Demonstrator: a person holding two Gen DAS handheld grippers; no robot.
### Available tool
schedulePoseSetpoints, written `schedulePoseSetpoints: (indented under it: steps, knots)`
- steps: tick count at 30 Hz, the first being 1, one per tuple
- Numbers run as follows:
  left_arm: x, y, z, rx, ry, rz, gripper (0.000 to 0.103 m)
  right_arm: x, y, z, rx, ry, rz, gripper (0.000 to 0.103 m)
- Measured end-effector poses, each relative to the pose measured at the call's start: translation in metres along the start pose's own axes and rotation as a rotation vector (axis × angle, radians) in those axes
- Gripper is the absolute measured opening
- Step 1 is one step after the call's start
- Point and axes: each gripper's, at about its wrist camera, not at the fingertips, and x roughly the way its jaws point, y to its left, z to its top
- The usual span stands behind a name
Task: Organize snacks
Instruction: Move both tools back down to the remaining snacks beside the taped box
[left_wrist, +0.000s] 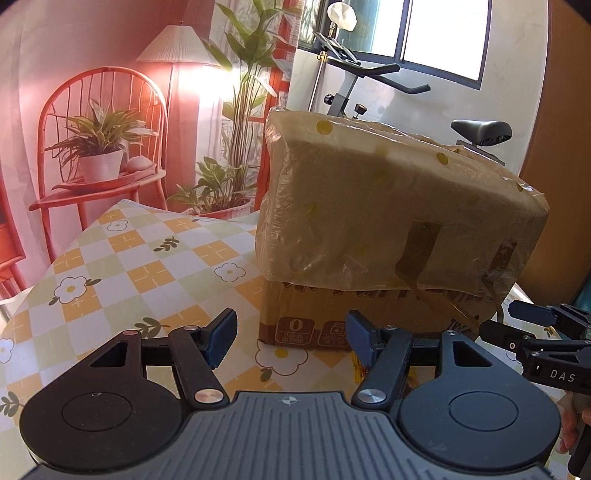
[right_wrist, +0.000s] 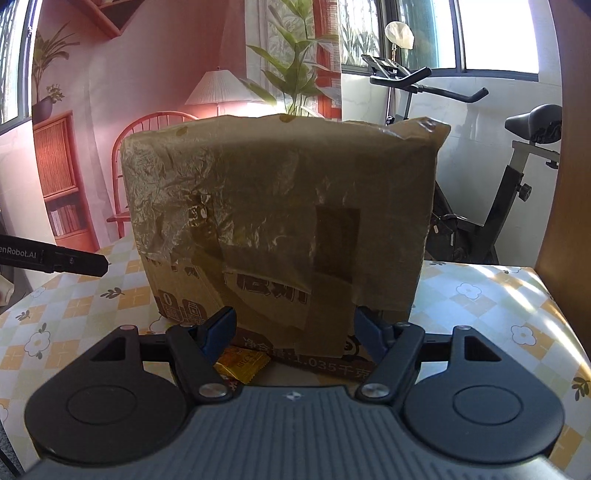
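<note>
A cardboard box (left_wrist: 388, 221) lined with a yellowish plastic bag stands on the checkered tablecloth (left_wrist: 129, 266). It fills the right wrist view (right_wrist: 280, 221). A yellow snack packet (right_wrist: 240, 363) lies on the cloth against the box's near side. My left gripper (left_wrist: 291, 338) is open and empty, just short of the box's left corner. My right gripper (right_wrist: 295, 328) is open, its fingers close to the box's front face, above the packet. The right gripper also shows at the right edge of the left wrist view (left_wrist: 532, 325). The box's inside is hidden.
An exercise bike (right_wrist: 480, 177) stands behind the table on the right. A printed backdrop with a chair, lamp and plants (left_wrist: 110, 129) hangs behind. A wooden panel (right_wrist: 569, 184) rises at the right. The table's right edge (right_wrist: 561, 306) is near.
</note>
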Motion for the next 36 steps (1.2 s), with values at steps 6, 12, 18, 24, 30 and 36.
schedulePoseSetpoints:
  steps: [6,12,18,24,30,36]
  knots:
    - [0.008,0.000,-0.008,0.006,0.015,0.004,0.067,0.012,0.000,-0.015,-0.015,0.018,0.003,0.073]
    - [0.017,-0.004,-0.013,0.019,0.025,0.005,0.067,0.026,-0.005,-0.027,0.011,0.035,0.006,0.073]
    - [0.026,-0.007,-0.016,0.035,0.032,0.004,0.067,0.037,-0.012,-0.036,0.052,0.054,0.018,0.073]
    - [0.032,-0.009,-0.019,0.042,0.041,-0.006,0.067,0.047,-0.007,-0.049,0.023,0.074,0.020,0.073]
    - [0.039,-0.013,-0.024,0.048,0.052,-0.016,0.067,0.048,-0.006,-0.051,0.022,0.073,0.024,0.073]
    - [0.041,-0.014,-0.029,0.054,0.077,-0.036,0.067,0.045,-0.007,-0.052,0.039,0.062,0.029,0.073]
